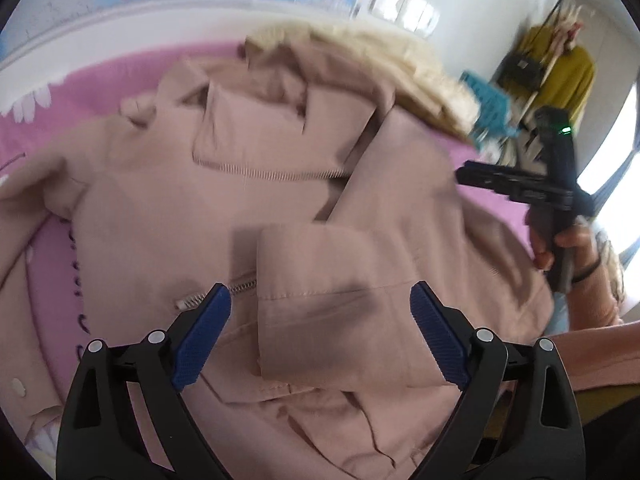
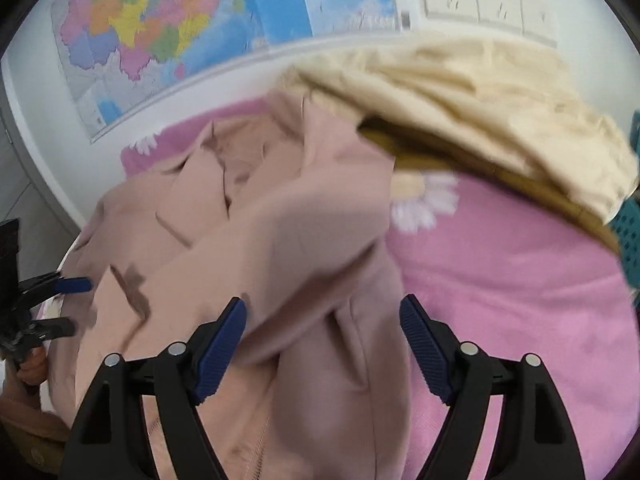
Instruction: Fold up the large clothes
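A large dusty-pink zip jacket (image 1: 256, 208) lies spread on a pink floral sheet (image 1: 60, 264). A folded sleeve cuff (image 1: 332, 304) lies across its middle, over the zipper. My left gripper (image 1: 320, 320) hangs open above that cuff and holds nothing. My right gripper (image 2: 322, 344) is open above another pink sleeve (image 2: 304, 272) near the jacket's right edge and grips nothing. The right gripper also shows in the left wrist view (image 1: 552, 192), held in a hand. The left gripper's fingers (image 2: 72, 285) show at the left edge of the right wrist view.
A cream garment (image 2: 480, 108) with a mustard lining lies piled at the far side of the sheet (image 2: 520, 280). A teal perforated item (image 2: 632, 240) sits at the right. A wall map (image 2: 168, 28) and sockets (image 2: 488, 4) are behind. Clothes hang on a rack (image 1: 560, 68).
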`<state>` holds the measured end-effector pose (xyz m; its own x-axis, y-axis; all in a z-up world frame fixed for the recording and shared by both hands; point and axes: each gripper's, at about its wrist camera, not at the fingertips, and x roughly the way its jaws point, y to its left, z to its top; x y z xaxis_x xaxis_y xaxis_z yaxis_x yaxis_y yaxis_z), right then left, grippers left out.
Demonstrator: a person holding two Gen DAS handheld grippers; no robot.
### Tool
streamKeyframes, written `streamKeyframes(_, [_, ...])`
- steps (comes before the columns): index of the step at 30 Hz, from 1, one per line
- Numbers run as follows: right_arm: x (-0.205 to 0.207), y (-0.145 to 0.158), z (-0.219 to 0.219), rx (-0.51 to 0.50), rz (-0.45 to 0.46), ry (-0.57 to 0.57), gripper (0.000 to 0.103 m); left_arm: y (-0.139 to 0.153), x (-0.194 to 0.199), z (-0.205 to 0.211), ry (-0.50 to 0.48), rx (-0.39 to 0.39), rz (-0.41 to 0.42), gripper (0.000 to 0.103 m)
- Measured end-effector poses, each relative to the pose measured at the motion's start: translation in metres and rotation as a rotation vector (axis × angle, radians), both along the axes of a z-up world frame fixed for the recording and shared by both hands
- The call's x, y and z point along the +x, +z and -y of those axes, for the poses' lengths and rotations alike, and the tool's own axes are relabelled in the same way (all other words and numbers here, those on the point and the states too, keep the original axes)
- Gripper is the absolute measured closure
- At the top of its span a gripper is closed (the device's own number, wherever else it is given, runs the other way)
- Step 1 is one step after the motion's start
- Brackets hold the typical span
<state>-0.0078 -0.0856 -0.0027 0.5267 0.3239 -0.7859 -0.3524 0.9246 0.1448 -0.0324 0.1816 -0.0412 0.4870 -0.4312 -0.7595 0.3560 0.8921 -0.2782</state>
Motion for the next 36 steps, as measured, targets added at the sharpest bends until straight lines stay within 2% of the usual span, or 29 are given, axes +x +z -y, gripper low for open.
streamKeyframes(3, [-0.008,-0.010,-0.010,-0.033,-0.010,0.088,0.016,-0.011,0.006,0.006,-0.009,0.024,-0.031,0.019])
streamKeyframes(5, [-0.015,-0.012,-0.021,-0.096,0.009,0.132,0.016,-0.016,0.011,0.008,-0.001,0.037,-0.045,0.043])
streamKeyframes(6, [-0.017,-0.015,-0.026,-0.138,0.018,0.157,0.017,-0.017,0.015,0.007,0.015,0.047,-0.045,0.051])
streamKeyframes(7, [-0.019,-0.018,-0.028,-0.165,0.027,0.163,0.021,-0.018,0.018,0.007,0.026,0.053,-0.046,0.068])
streamKeyframes(8, [-0.018,-0.022,-0.032,-0.192,0.028,0.166,0.025,-0.019,0.023,0.005,0.039,0.049,-0.051,0.081])
streamKeyframes(9, [-0.015,-0.028,-0.036,-0.216,0.017,0.169,0.040,-0.018,0.028,0.001,0.059,0.034,-0.053,0.086])
streamKeyframes(10, [-0.015,-0.031,-0.035,-0.226,0.010,0.171,0.060,-0.014,0.029,-0.001,0.074,0.023,-0.046,0.092])
streamKeyframes(12, [-0.013,-0.033,-0.032,-0.197,0.001,0.170,0.076,-0.007,0.033,-0.004,0.102,0.023,-0.010,0.094])
streamKeyframes(14, [-0.016,-0.022,-0.021,-0.175,0.039,0.127,0.102,0.006,0.036,-0.007,0.132,0.029,0.040,0.095])
streamKeyframes(16, [-0.019,-0.009,-0.004,-0.170,0.079,0.047,0.101,0.019,0.036,-0.012,0.152,-0.001,0.084,0.095])
streamKeyframes(18, [-0.023,0.002,0.019,-0.088,0.093,0.000,0.101,0.030,0.036,-0.016,0.167,-0.022,0.127,0.095])
streamKeyframes(21, [-0.028,0.009,0.043,-0.043,0.108,-0.090,0.101,0.044,0.035,-0.024,0.176,-0.072,0.179,0.095])
streamKeyframes(24, [-0.022,-0.006,0.072,0.089,0.026,-0.163,0.101,0.047,0.033,-0.039,0.226,-0.113,0.213,0.095])
streamKeyframes(27, [-0.017,-0.029,0.085,0.111,-0.072,-0.185,0.099,0.032,0.036,-0.058,0.269,-0.150,0.160,0.093])
streamKeyframes(29, [-0.018,-0.027,0.082,0.090,-0.076,-0.176,0.090,0.021,0.037,-0.062,0.277,-0.085,0.108,0.089])
streamKeyframes(30, [-0.019,-0.018,0.079,0.077,-0.049,-0.158,0.073,0.018,0.035,-0.062,0.278,-0.047,0.104,0.087])
streamKeyframes(31, [-0.020,-0.011,0.078,0.062,-0.023,-0.150,0.044,0.017,0.032,-0.062,0.273,-0.016,0.111,0.075])
streamKeyframes(32, [-0.021,0.004,0.074,0.040,0.034,-0.135,0.036,0.019,0.028,-0.064,0.264,-0.017,0.123,0.056])
streamKeyframes(33, [-0.021,0.013,0.073,0.041,0.068,-0.112,0.033,0.021,0.025,-0.067,0.256,-0.026,0.135,0.048])
streamKeyframes(34, [-0.020,0.022,0.067,0.056,0.088,-0.075,0.031,0.026,0.022,-0.069,0.254,-0.038,0.156,0.035])
streamKeyframes(36, [-0.009,0.033,0.053,0.066,0.112,-0.003,0.029,0.032,0.020,-0.070,0.236,-0.063,0.178,0.030])
